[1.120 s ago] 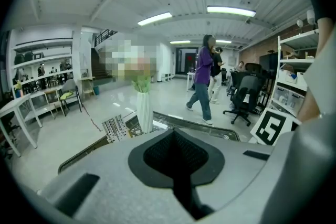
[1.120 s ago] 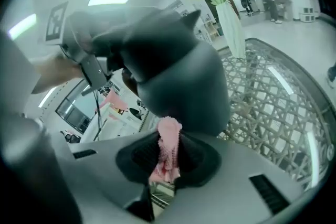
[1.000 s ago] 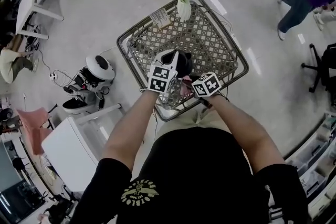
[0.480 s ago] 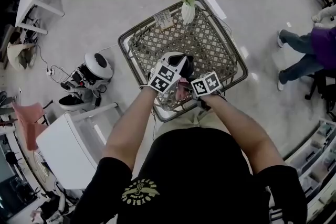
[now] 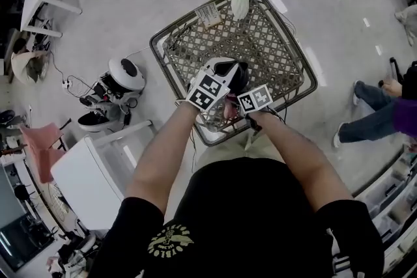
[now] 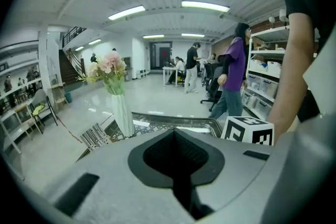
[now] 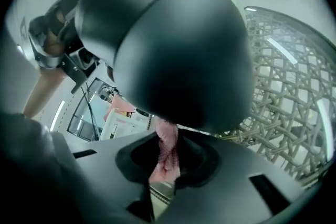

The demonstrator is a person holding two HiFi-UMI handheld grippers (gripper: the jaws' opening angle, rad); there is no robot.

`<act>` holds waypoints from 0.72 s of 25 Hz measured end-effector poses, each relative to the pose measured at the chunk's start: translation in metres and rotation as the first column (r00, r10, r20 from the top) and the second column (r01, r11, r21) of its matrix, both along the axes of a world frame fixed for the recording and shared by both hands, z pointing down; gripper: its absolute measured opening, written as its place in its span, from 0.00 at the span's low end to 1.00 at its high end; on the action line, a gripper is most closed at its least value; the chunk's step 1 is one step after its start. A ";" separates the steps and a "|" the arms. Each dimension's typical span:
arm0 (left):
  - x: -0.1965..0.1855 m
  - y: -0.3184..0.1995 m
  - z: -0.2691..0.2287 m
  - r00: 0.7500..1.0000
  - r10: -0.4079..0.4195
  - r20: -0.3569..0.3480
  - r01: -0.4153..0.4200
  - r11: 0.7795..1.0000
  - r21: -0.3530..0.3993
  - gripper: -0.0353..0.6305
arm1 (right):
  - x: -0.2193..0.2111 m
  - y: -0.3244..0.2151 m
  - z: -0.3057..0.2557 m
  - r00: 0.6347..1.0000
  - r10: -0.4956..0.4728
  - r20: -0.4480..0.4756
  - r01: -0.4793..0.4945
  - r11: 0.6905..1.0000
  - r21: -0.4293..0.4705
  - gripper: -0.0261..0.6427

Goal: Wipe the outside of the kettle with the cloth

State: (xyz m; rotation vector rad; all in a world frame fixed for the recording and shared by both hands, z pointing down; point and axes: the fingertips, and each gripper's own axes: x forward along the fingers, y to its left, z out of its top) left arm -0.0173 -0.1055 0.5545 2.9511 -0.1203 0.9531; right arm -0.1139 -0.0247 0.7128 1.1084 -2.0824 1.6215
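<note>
A black kettle [image 5: 236, 75] stands on the near part of a wicker table [image 5: 273, 42]. My left gripper [image 5: 223, 69] sits on top of it with its jaws shut, apparently on the handle, which the jaws hide in the left gripper view. In the right gripper view the kettle's dark round body [image 7: 173, 44] fills the upper frame. My right gripper [image 7: 165, 152] is shut on a pink cloth [image 7: 167, 144], whose upper end touches the kettle's lower side. From the head view, the cloth [image 5: 228, 109] shows between the two marker cubes.
A white vase of pink flowers [image 5: 239, 4] stands at the table's far edge, beside a striped card [image 5: 208, 13]. On the floor to the left are a white round machine [image 5: 120, 78] and a white cabinet [image 5: 85, 179]. A person [image 5: 384, 114] is at the right.
Both grippers keep their hold at the kettle, with the right one and the cloth shifted slightly. The person at the right has walked toward the near side.
</note>
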 end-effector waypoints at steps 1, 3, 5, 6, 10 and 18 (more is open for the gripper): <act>0.000 0.000 0.000 1.000 0.002 0.000 -0.002 1.000 -0.001 0.07 | 0.001 0.000 0.006 1.000 0.009 -0.010 -0.009 1.000 -0.006 0.12; 0.000 0.002 -0.001 1.000 0.005 -0.002 -0.005 1.000 0.004 0.07 | 0.001 0.000 0.015 0.999 0.023 -0.028 -0.024 1.000 -0.016 0.12; -0.001 0.001 -0.002 1.000 0.007 -0.007 -0.007 1.000 0.003 0.07 | 0.000 0.000 0.025 0.998 0.037 -0.052 -0.038 0.999 -0.020 0.12; -0.001 0.001 -0.002 1.000 0.007 -0.010 -0.007 1.000 -0.001 0.07 | 0.001 -0.001 0.030 0.997 0.047 -0.067 -0.048 0.999 -0.021 0.12; -0.001 0.002 -0.001 1.000 0.027 -0.010 -0.027 1.000 0.013 0.07 | 0.003 -0.001 0.047 0.989 0.100 -0.111 -0.104 0.994 -0.030 0.12; -0.005 0.005 -0.001 0.999 0.051 -0.009 -0.051 0.999 0.011 0.07 | -0.012 -0.009 0.014 0.979 0.203 -0.003 -0.203 0.979 -0.003 0.12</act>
